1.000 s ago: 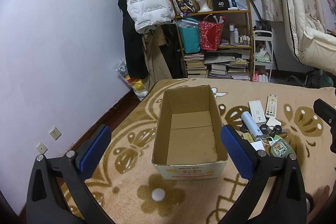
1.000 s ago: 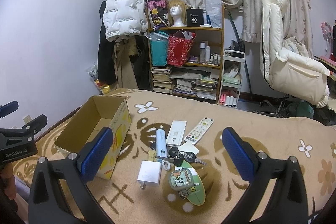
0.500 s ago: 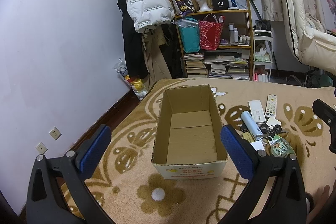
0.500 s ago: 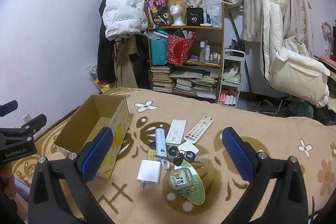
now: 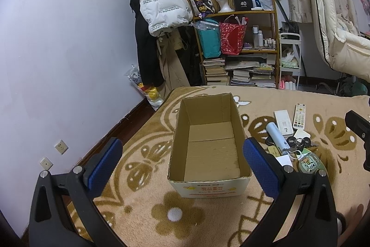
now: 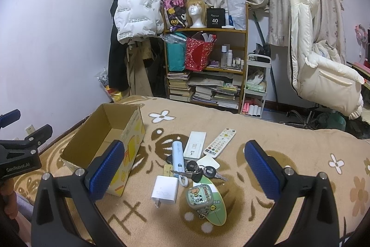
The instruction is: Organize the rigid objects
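The left gripper (image 5: 182,161) hangs above the blanket (image 5: 143,207) with its blue pads spread wide and nothing between them; the open cardboard box (image 5: 209,142) sits between the fingers, long axis running from 6 to 12 o'clock. The right gripper (image 6: 185,173) is likewise wide open and empty over a cluster of small things at 12 o'clock: a white charger (image 6: 164,189) with prongs pointing toward 7, a pale blue tube (image 6: 178,155) lying 6 to 12, a white remote (image 6: 220,142) slanting toward 1, keys (image 6: 203,171) and a cartoon case (image 6: 200,197)
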A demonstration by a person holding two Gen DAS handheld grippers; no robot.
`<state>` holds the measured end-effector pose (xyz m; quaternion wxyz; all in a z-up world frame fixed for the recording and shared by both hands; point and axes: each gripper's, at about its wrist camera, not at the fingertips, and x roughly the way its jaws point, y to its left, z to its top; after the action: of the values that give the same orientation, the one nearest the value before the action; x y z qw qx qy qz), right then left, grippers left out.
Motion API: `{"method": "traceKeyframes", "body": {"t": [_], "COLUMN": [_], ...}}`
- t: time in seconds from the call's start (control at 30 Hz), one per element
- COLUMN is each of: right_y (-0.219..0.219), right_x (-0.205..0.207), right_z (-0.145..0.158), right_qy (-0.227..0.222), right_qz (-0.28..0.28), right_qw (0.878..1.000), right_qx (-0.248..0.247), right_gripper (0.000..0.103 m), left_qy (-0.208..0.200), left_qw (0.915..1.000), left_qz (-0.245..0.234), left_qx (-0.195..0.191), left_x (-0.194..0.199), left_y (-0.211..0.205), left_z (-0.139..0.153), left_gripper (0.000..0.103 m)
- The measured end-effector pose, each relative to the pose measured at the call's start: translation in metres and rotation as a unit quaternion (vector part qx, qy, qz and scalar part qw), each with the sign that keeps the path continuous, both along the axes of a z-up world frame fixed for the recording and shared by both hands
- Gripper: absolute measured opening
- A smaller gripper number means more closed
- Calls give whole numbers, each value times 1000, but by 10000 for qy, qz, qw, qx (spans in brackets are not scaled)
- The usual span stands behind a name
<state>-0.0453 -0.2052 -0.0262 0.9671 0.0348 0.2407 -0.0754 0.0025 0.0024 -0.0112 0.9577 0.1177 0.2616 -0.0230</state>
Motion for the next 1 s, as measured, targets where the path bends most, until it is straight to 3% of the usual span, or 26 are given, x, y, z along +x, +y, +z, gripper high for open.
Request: {"method": "traceKeyframes", "body": {"t": [0.4, 0.53, 1.0], "right_y": [-9, -14, -8], "right_x": [8, 14, 52], "right_z": [-6, -4, -6], "right_qy": [59, 122, 540], "right_qz": [-115, -133, 85], "right_qw": [9992, 9988, 9971], "right_qx": [391, 460, 521], "right_gripper": [103, 103, 103], "left_qy": [476, 630, 1077], "left_qw": [9983, 9976, 9941], "left_qz": [53, 211, 59], "left_qx": [-326, -216, 86], "left_x": [27, 37, 69], "left_y": [19, 23, 12], "left_z": [7, 4, -4], "left_gripper": [103, 103, 103]}}
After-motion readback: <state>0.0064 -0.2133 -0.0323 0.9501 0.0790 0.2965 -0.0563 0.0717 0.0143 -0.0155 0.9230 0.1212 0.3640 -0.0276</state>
